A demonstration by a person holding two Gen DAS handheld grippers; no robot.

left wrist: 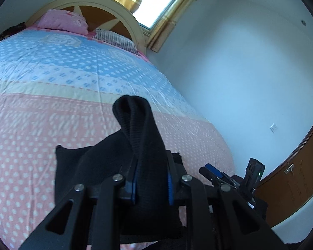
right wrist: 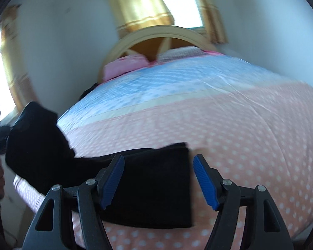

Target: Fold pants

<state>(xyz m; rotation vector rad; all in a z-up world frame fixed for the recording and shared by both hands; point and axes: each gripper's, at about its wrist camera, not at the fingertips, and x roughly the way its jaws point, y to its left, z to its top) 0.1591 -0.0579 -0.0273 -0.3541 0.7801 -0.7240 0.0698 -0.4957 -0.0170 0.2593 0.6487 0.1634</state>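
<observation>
Black pants [right wrist: 152, 187] (ribbed knit) bunched in L gripper [left wrist: 151, 185]; R gripper [right wrist: 158, 180] agape, holding nothing.

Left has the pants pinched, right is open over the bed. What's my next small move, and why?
Probably carry the left gripper forward and lay its raised end over the part of the pants lying flat on the bed. It is shut on a bunched black fold, while the right gripper hangs open above the flat part, holding nothing.
</observation>
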